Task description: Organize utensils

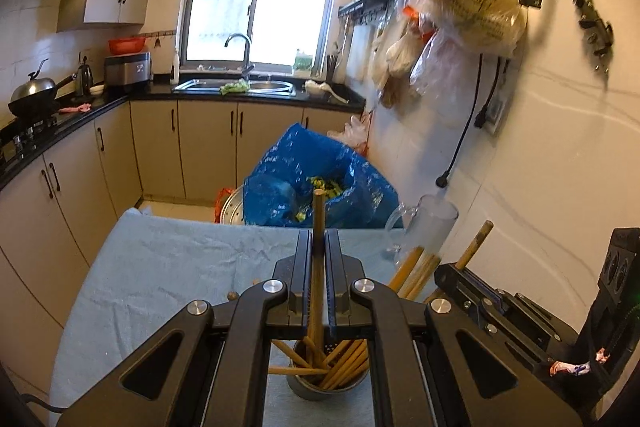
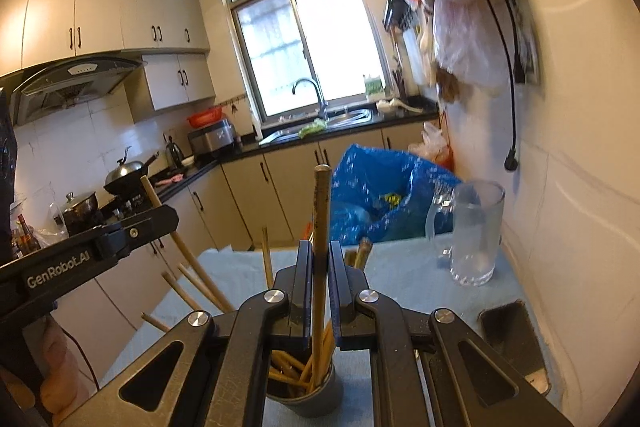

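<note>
covering the table [image 1: 160, 267], a pale blue cloth spreads out, and every place below is given from the metal utensil cup [image 1: 320, 387] that stands on it at the near edge. beyond the cup, past the far edge of the table, a blue plastic bag [image 1: 288, 163] gapes open on the floor. beyond the cup and to its right, close to the white wall, a clear glass mug [image 2: 476, 235] stands upright on the cloth with its handle turned left. the cup itself holds a loose bundle of wooden chopsticks [image 1: 344, 359], leaning outward in several directions. directly above the cup, the left gripper [image 1: 319, 239] has its jaws pressed onto a single chopstick [image 1: 318, 219], which stands nearly upright with its lower end down among the bundle. just right of the cup, the right gripper [image 2: 320, 251] likewise pinches its own chopstick [image 2: 321, 211], upright, darker near the tip, its lower end also in the cup. in the right wrist view, the left gripper shows as a black body up and left of the cup.
</note>
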